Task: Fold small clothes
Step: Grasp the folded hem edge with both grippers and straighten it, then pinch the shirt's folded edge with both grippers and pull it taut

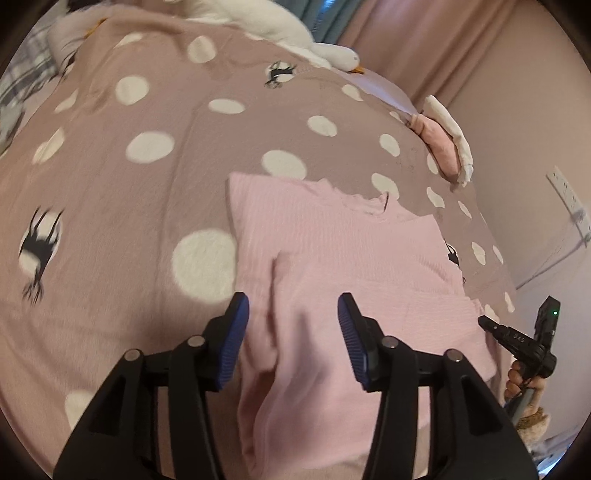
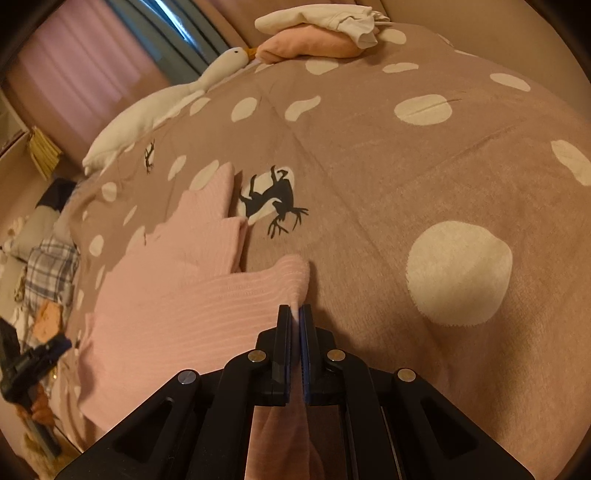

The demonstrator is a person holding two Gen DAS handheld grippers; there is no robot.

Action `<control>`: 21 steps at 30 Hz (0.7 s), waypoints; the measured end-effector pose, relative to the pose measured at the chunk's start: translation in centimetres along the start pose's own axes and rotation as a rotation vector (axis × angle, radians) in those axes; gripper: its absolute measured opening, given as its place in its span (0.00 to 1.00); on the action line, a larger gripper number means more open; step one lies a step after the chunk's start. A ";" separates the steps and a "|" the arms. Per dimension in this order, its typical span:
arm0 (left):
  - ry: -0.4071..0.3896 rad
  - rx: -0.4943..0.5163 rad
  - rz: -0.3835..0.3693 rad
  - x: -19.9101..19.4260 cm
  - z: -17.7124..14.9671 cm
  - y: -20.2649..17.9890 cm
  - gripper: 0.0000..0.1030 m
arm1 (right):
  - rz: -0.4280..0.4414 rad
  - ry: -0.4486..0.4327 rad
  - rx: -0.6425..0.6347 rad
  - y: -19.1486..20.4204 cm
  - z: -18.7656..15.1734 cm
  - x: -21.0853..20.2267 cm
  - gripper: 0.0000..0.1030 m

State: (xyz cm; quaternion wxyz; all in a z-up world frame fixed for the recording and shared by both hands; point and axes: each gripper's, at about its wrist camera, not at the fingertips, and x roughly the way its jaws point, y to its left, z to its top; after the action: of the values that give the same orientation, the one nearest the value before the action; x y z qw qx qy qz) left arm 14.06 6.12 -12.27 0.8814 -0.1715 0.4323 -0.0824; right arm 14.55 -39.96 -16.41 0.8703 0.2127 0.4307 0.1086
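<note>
A small pink ribbed garment (image 1: 332, 251) lies on the spotted bedspread (image 1: 147, 192), partly folded. My left gripper (image 1: 293, 306) is open, its blue pads straddling the garment's near part just above it. In the right wrist view the garment (image 2: 177, 295) lies at left. My right gripper (image 2: 295, 314) is shut on the garment's edge, with pink cloth pinched between the pads and hanging below them. The right gripper also shows at the far right of the left wrist view (image 1: 524, 332). The left gripper shows at the left edge of the right wrist view (image 2: 33, 362).
A white goose plush (image 2: 147, 110) lies along the far side of the bed. A pink and white pile of folded clothes (image 2: 317, 33) sits at the bed's far corner. A wall (image 1: 535, 129) with a socket (image 1: 565, 192) runs along the right. Plaid cloth (image 2: 48, 269) lies beside the bed.
</note>
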 end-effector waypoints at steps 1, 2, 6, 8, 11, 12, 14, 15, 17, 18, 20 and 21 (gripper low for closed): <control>0.005 0.009 0.002 0.5 0.2 -0.2 0.50 | 0.000 0.002 -0.001 -0.1 0.0 0.1 0.05; 0.015 0.019 0.011 1.2 0.4 -0.5 0.50 | 0.001 0.005 -0.001 -0.1 -0.1 0.2 0.05; 0.053 0.054 0.077 4.1 0.5 -1.0 0.48 | -0.004 0.018 -0.007 -0.2 -0.4 0.6 0.05; 0.070 0.063 0.096 5.3 0.4 -0.9 0.46 | -0.006 0.024 -0.009 -0.2 -0.5 0.8 0.05; 0.071 0.074 0.148 6.4 0.2 -0.6 0.26 | -0.010 0.030 -0.014 -0.1 -0.5 1.0 0.05; 0.060 0.079 0.164 6.4 0.2 -0.6 0.22 | -0.013 0.030 -0.018 -0.1 -0.5 1.0 0.05; 0.040 0.066 0.178 6.0 0.1 -0.5 0.11 | -0.016 0.025 -0.021 0.0 -0.6 0.9 0.05; 0.037 0.053 0.183 5.7 0.1 -0.6 0.09 | -0.017 0.022 -0.022 0.0 -0.6 0.9 0.05; 0.012 0.048 0.185 4.9 -0.1 -1.0 0.06 | -0.014 0.009 -0.018 0.1 -0.7 0.6 0.05; -0.008 0.053 0.189 4.4 -0.2 -1.3 0.06 | -0.014 0.006 -0.019 0.3 -0.7 0.5 0.05; -0.040 0.062 0.194 3.1 -0.3 -1.9 0.05 | -0.017 -0.011 -0.035 0.8 -0.7 0.0 0.05; -0.056 0.056 0.186 2.5 -0.2 -2.0 0.05 | -0.016 -0.028 -0.044 1.2 -0.7 -0.5 0.05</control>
State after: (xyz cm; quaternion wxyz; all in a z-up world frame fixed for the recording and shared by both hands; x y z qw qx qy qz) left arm 15.42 3.47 -13.43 0.9014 -0.1081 0.4192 -0.0077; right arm 13.71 -38.92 -15.92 0.8816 0.1915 0.4176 0.1081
